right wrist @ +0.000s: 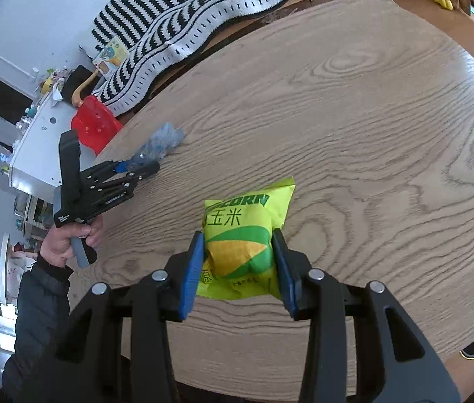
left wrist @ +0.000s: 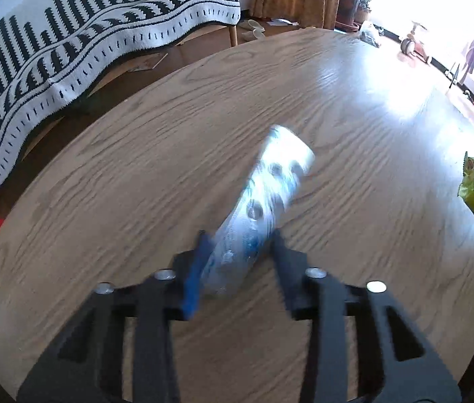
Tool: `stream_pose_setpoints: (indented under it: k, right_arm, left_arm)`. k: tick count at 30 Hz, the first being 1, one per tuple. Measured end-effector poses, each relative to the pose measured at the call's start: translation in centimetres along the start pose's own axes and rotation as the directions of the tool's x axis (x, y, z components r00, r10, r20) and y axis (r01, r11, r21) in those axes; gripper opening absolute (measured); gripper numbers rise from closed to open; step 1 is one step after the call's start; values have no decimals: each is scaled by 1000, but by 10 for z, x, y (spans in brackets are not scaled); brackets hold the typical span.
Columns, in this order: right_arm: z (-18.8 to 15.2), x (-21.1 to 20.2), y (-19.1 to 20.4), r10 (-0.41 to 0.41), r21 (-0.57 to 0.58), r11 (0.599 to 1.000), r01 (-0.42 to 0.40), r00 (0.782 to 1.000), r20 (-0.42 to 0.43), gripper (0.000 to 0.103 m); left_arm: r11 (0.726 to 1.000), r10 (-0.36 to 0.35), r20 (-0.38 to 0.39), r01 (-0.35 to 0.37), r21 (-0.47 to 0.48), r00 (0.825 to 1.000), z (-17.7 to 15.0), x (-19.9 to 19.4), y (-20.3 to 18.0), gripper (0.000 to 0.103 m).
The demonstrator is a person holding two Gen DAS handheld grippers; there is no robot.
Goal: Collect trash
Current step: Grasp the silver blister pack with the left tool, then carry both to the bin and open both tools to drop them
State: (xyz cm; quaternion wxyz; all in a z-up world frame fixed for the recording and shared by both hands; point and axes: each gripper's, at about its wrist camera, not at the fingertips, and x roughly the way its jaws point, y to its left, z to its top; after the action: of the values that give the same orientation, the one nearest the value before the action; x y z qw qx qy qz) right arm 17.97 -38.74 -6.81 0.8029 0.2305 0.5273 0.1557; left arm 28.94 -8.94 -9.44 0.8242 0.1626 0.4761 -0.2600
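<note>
the crushed clear plastic bottle [left wrist: 264, 198] sits pinched between the pads of the left gripper [left wrist: 238, 245] above the wooden table [left wrist: 371, 134], and the yellow-green corn snack bag [right wrist: 240, 241] is clamped at its middle by the right gripper [right wrist: 237, 252] over the same tabletop. both grips look light, so i'd keep steady pressure and carry each piece level toward wherever the trash goes. the left hand [right wrist: 65, 241] holds its handle low at the table's edge, fingers pointing across the table.
</note>
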Motion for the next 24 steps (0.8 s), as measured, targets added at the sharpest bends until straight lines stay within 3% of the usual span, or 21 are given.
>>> stream_pose_setpoints:
  k: [3, 8, 14, 19, 24]
  right_arm:
    - [0, -10, -5, -4, -1, 1000, 4, 1000, 20, 40]
    - [-5, -37, -27, -31, 14, 999, 31, 997, 72, 40]
    - [-18, -85, -82, -138, 87, 988, 126, 979, 150, 40]
    - [-50, -131, -158, -317, 217, 936, 276, 930, 187, 40]
    - [-90, -166, -235, -439, 371, 858, 356, 883, 166, 40]
  left_arm:
    - [999, -33, -12, 33, 3, 999, 3, -1, -21, 27]
    - [1000, -24, -20, 24, -9, 1000, 15, -5, -56, 26]
    - [997, -72, 21, 72, 6, 997, 45, -21, -132, 26]
    - [983, -168, 69, 162, 83, 983, 63, -32, -228, 26]
    - [954, -267, 61, 255, 157, 962, 69, -31, -316, 26]
